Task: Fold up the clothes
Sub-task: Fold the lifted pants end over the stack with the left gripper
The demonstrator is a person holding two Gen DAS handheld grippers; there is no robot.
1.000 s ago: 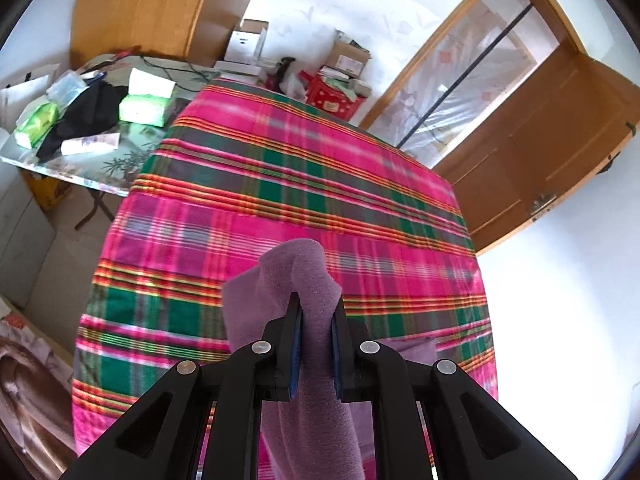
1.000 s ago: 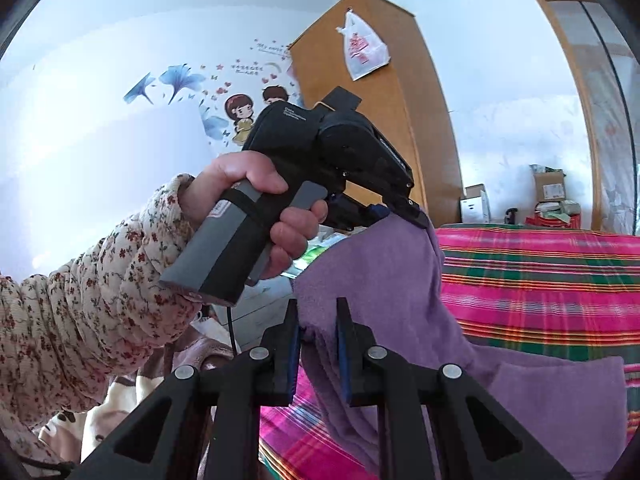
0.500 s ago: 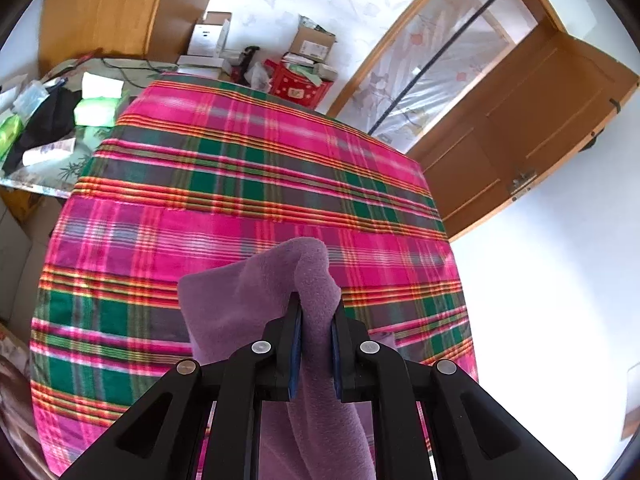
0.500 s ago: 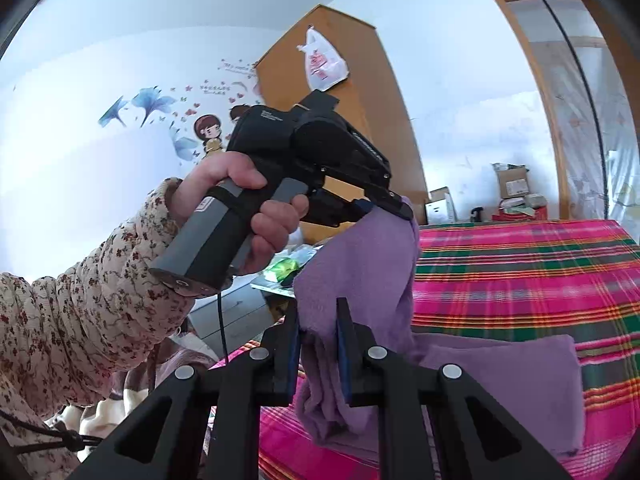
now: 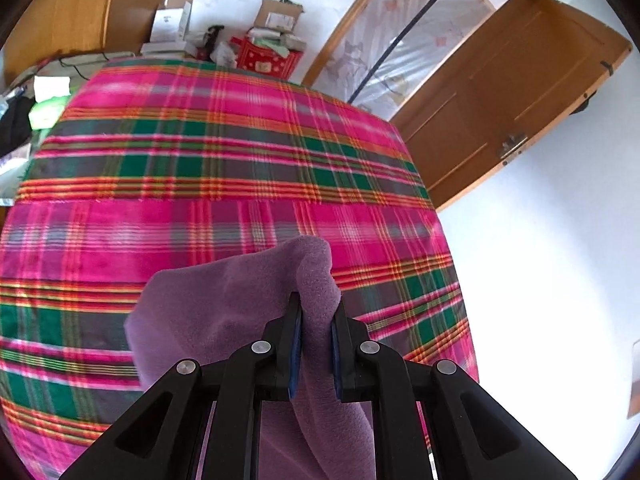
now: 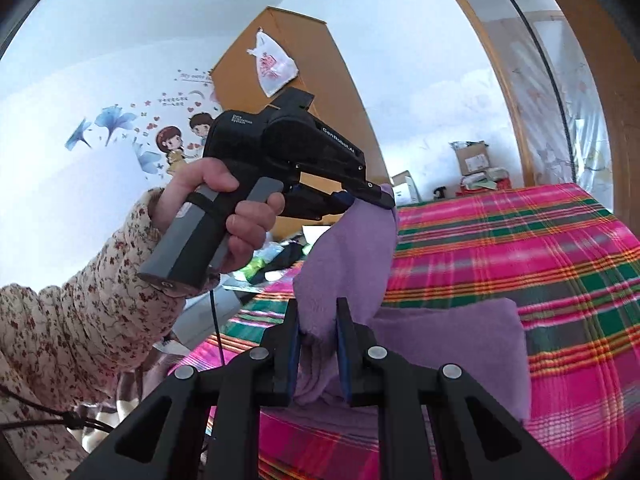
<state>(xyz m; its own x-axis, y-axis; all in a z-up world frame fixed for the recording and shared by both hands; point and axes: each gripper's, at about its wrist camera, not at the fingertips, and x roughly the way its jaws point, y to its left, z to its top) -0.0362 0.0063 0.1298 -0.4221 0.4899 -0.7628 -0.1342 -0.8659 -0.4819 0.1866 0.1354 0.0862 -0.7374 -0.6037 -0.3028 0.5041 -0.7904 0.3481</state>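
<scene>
Your left hand-held gripper [image 5: 316, 320] clamps purple cloth [image 5: 224, 308] at lower centre; right hand-held gripper [image 6: 317, 324] pinches same cloth over plaid bed [image 5: 200, 160].

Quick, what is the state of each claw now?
Left claw: closed on the purple cloth.
Right claw: closed on the same purple cloth.

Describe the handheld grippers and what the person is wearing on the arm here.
Each gripper is matte black plastic with angular linkage arms, silver round pivot pins and blue-padded fingers. The left gripper has a bulky black body with small white lettering, a grey pistol handle with a black band, and a thin black cable hanging below. The sleeve is cream quilted fabric with small dark-red flowers.
</scene>
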